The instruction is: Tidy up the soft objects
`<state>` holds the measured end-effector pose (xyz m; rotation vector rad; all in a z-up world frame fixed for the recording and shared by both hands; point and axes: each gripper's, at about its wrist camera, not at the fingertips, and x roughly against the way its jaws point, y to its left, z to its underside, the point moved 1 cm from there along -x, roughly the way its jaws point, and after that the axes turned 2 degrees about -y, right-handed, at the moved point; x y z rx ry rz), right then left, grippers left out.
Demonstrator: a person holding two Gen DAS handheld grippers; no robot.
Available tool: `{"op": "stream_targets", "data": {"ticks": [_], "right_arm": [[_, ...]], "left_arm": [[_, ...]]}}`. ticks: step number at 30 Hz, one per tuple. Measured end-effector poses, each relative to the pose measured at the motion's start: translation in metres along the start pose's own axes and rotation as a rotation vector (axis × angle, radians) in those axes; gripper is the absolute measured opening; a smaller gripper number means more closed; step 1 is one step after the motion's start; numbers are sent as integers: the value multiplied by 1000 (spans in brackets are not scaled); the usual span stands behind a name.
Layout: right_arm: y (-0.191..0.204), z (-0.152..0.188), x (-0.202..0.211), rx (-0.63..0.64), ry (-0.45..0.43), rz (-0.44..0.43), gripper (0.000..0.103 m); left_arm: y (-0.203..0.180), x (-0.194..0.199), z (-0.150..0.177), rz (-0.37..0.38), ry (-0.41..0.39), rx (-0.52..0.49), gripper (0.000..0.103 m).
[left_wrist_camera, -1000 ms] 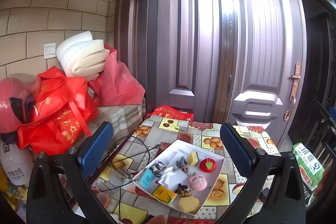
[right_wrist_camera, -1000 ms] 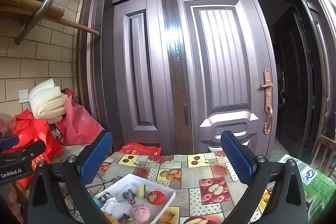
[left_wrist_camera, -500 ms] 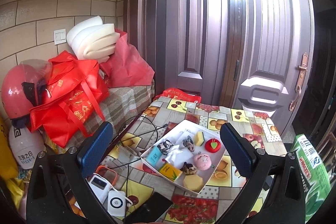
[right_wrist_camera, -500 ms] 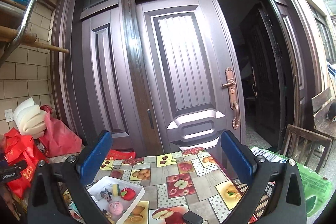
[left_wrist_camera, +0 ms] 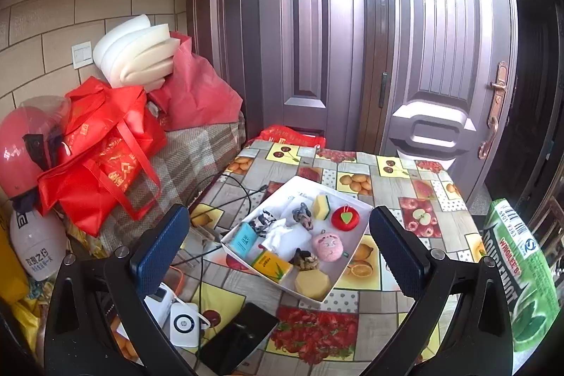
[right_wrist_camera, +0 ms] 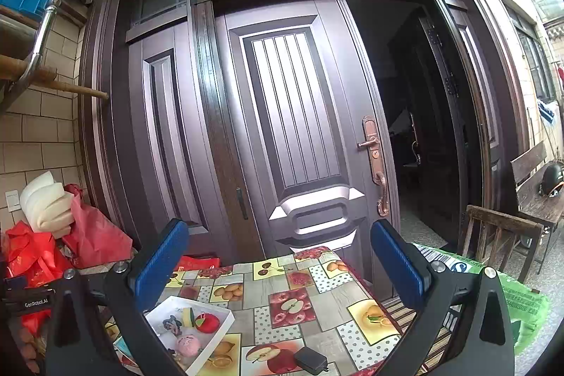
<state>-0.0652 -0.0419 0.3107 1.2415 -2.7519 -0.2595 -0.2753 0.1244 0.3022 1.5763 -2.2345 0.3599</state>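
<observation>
A white tray [left_wrist_camera: 363,210] lies on the fruit-patterned table [left_wrist_camera: 416,196] and holds several small soft things: a red apple plush [left_wrist_camera: 344,218], a pink pig plush [left_wrist_camera: 331,246], a yellow-green sponge [left_wrist_camera: 321,202], a yellow sponge [left_wrist_camera: 312,281], a crumpled tissue [left_wrist_camera: 282,236] and small packets. My left gripper [left_wrist_camera: 278,256] is open and empty, raised above and in front of the tray. My right gripper [right_wrist_camera: 278,263] is open and empty, higher up, facing the door; the tray [right_wrist_camera: 225,323] shows at its lower left.
A black phone [left_wrist_camera: 239,337], white chargers [left_wrist_camera: 183,323] and cables lie on the table's near left. Red bags [left_wrist_camera: 102,143], foam pads and a pink helmet [left_wrist_camera: 21,150] pile up at left. A green sack [left_wrist_camera: 518,273] stands at right. A black adapter [right_wrist_camera: 310,358] lies near front.
The left gripper has pulled back and tilted down, so more of the near table shows. The right gripper has swung to the right and upward. Both stay open.
</observation>
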Motion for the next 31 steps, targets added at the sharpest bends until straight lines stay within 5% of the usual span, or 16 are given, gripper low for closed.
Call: {"op": "stream_targets", "data": {"ticks": [19, 22, 31], "right_arm": [[-6, 20, 16, -23, -12, 95, 103], [-14, 13, 7, -27, 37, 94, 103], [-40, 1, 7, 19, -9, 124, 103]], "left_arm": [[-21, -25, 23, 75, 42, -95, 103], [-28, -26, 22, 89, 68, -91, 103], [-61, -28, 29, 155, 75, -79, 103]]}}
